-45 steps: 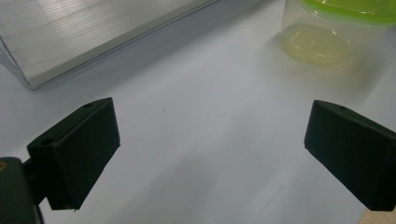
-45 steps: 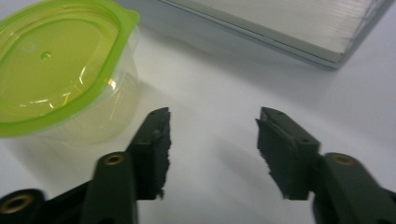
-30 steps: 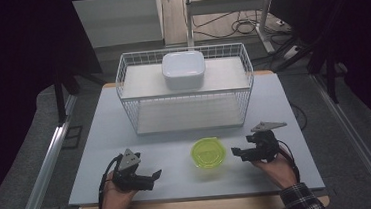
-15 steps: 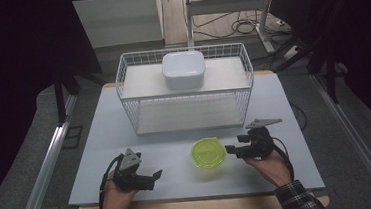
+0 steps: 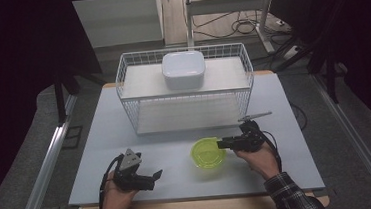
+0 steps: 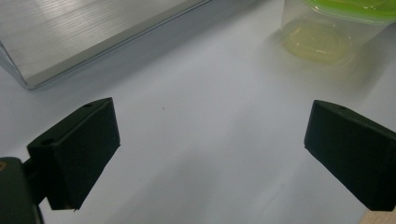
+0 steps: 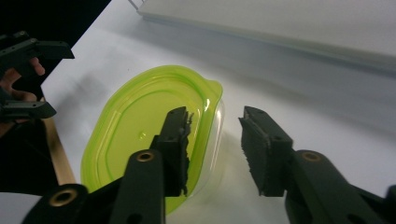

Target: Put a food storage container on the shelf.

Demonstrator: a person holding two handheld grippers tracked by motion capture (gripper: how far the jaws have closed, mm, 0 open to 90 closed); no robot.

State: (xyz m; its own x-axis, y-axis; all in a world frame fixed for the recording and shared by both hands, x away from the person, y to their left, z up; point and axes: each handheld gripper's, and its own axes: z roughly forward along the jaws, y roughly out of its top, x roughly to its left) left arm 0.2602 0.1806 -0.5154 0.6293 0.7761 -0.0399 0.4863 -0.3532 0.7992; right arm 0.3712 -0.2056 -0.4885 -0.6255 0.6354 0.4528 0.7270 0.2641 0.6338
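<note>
White counter (image 5: 126, 139) carries a green-lidded container (image 5: 208, 154) in front of the wire basket (image 5: 138, 108). Right gripper (image 7: 212, 135) fingers (image 7: 175, 140) stand parted, straddling the container's rim, one over the lid, one outside. Left gripper (image 6: 210, 154) fingers (image 6: 79, 144) are spread wide, holding nothing.

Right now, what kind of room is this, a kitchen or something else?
Probably a lab or test workshop, not a kitchen. A person works two handheld tools, the left gripper and right gripper, at a plain white table, with loose cables on the floor behind.
</note>
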